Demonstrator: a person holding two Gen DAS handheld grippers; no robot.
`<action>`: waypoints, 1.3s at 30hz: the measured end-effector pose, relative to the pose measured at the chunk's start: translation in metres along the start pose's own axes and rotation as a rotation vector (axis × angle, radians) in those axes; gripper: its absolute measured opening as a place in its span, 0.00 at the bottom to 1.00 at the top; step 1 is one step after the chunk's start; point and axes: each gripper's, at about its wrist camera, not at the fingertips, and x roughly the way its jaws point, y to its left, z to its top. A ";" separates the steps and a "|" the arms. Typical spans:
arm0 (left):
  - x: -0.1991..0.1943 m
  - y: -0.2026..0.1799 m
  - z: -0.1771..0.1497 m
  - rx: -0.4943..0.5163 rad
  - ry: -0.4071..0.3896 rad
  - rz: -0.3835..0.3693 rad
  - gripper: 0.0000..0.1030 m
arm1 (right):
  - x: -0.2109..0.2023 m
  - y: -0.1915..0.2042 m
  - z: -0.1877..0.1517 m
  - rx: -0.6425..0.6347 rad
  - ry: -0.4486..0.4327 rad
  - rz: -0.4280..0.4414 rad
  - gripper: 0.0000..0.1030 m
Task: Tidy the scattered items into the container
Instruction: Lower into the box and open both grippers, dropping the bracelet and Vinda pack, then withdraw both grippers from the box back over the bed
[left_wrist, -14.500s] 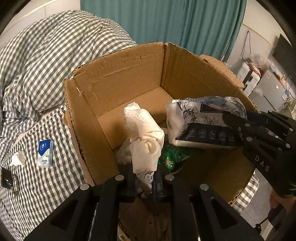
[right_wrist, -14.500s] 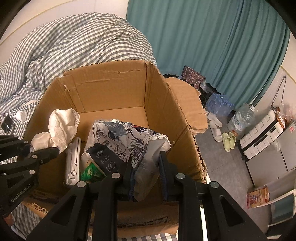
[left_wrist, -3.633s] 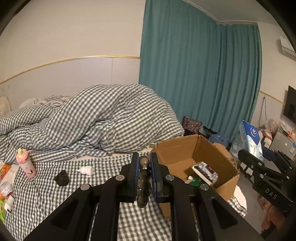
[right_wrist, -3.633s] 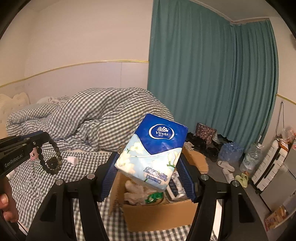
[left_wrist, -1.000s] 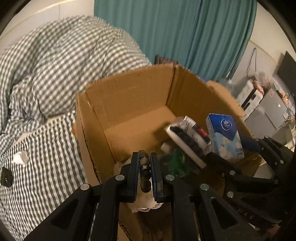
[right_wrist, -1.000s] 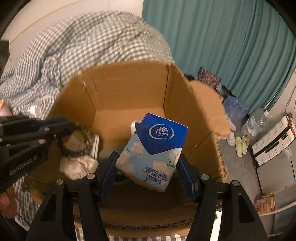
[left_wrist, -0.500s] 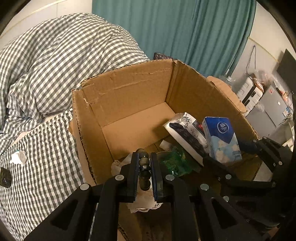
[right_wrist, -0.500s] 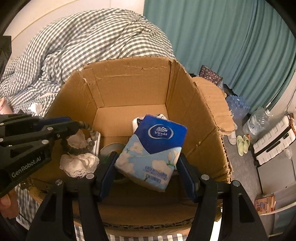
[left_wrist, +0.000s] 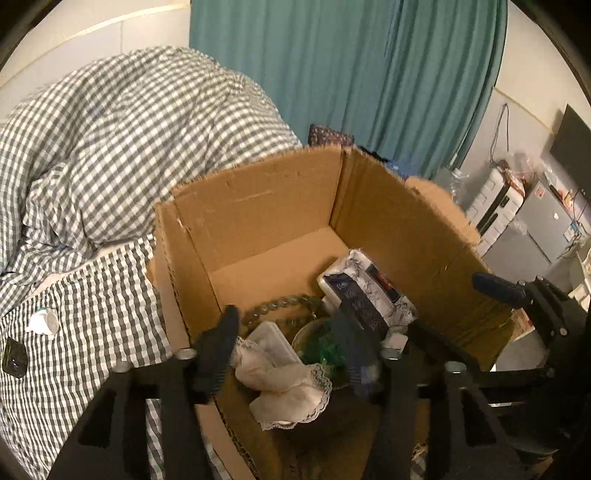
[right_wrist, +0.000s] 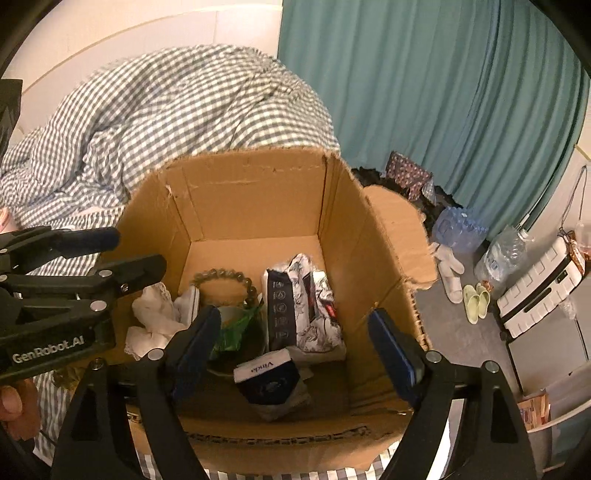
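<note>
The cardboard box (right_wrist: 255, 192) stands at the near right edge of the checked bed, and both grippers hang over its open top, angled down into it. The left gripper (left_wrist: 288, 332) has its jaws opening and nothing pinched between them; the bead bracelet (right_wrist: 223, 278) lies loose below it, draped over a white case and the rim of a bowl in the box's left half. The right gripper (right_wrist: 295, 341) is also opening, its blue pads spread clear of the Vinda tissue pack (right_wrist: 267, 376), which sits tipped against the near wall of the box, just below and between the jaws without touching them. A floral wipes pack (right_wrist: 299, 310) stands beside it toward the far right, and a white lace cloth (left_wrist: 284, 387) is bunched at the near left.

What is left to tidy lies outside the box, to its left on the checked sheet (left_wrist: 92, 314): 1 small white object (left_wrist: 44, 321) and 1 flat dark object (left_wrist: 14, 356) at the far left edge. Both sit well apart from the box and on the left gripper's side, so that hand looks the nearer one for the next pick, reaching left and away from the box. The dark object's long axis I cannot tell.
</note>
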 end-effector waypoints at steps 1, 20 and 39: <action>-0.003 0.001 0.001 -0.003 -0.011 -0.002 0.68 | -0.003 -0.001 0.001 0.004 -0.012 -0.003 0.80; -0.097 0.023 0.005 -0.089 -0.256 0.016 0.98 | -0.090 0.006 0.015 0.031 -0.276 -0.055 0.97; -0.209 0.062 -0.019 -0.107 -0.463 0.155 1.00 | -0.169 0.057 0.018 0.032 -0.462 0.005 1.00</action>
